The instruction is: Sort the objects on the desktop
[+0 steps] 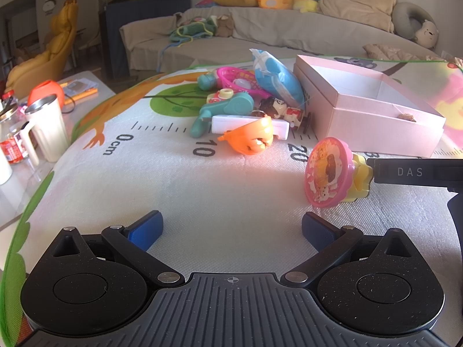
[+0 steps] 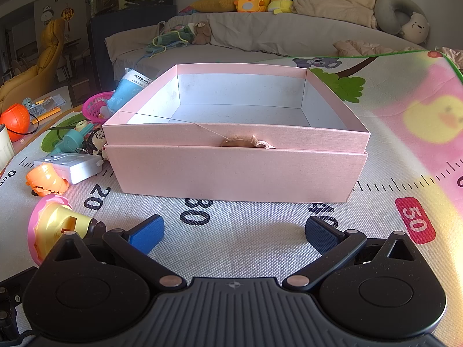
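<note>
On the worktop's left lies a heap of small plastic toys, with an orange toy (image 1: pixel 249 138) nearest; the left claw (image 1: pixel 231 228) gapes empty above the mat. Right of it the pink spinning top (image 1: pixel 330 173) rests tilted: light, rigid, slick, probably best pinched at its yellow stem. Further right, the pink box (image 2: pixel 237 156) sits empty before the right claw (image 2: pixel 234 231), likewise agape.

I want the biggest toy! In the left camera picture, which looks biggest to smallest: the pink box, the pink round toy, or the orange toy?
1. pink box, clearly largest.
2. pink round toy.
3. orange toy.
The last two look similar; the pink one sits nearer, so that order is unsure.
</note>
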Demonstrator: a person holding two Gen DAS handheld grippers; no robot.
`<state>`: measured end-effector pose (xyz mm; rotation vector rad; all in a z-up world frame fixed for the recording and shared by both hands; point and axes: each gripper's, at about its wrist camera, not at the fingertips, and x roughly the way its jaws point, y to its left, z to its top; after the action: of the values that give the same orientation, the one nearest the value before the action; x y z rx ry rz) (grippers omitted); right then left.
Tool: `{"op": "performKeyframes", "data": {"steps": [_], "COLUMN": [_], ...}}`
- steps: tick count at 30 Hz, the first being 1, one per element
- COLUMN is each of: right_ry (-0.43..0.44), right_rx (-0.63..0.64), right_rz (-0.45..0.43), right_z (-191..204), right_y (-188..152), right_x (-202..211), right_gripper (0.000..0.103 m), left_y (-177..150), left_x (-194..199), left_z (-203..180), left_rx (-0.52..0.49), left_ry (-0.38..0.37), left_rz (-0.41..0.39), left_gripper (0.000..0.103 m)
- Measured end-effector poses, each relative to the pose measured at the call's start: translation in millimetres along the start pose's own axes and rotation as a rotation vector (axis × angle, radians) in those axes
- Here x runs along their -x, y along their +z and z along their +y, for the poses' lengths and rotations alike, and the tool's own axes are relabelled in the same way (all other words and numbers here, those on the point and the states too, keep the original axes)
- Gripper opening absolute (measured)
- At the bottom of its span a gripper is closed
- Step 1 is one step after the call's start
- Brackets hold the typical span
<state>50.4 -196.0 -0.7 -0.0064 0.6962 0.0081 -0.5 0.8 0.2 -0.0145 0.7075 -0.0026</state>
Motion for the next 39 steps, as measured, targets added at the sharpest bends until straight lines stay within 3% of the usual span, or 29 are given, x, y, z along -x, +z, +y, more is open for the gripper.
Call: {"op": "performKeyframes", "data": {"steps": [17,22,25,29,32,34,39], "right_ry": [-0.001,0.037,0.055,0.077,0.078,0.077,0.1], "right_rx": [0.001,0.022,0.043,0.055,0.064,0.064,0.088], "right_rz": [0.001,0.069,0.065,0.074,0.077,0.09,0.112], "right_z": [-3,-2,-6,-12,-13,-13,-12], "right_y": [-1,-7,-21,-33,-40,-39,-35], "right_x": [2,15,36,53,62,64,63], "right_gripper": [0.103,0.103,0.103,0.103,0.103,0.103,0.103], "left_y": [4,6,6,15,25,32,42], "left_x": [-2,-3,-1,7,14,15,22], "left_z": [-1,1,2,-3,-16,-20,5], "left_rx": [-0.018,-0.057,-0.059,-0.064,-0.099,-0.109,-0.064], "left_ry": [-0.005,-0.037,-0.044,-0.169,-0.202,-0.188,-0.036], "left_rz": [0.035,0.051,0.048,0.021,-0.03,-0.039,-0.07], "left_gripper": [0.103,0.103,0.103,0.103,0.103,0.103,0.103]}}
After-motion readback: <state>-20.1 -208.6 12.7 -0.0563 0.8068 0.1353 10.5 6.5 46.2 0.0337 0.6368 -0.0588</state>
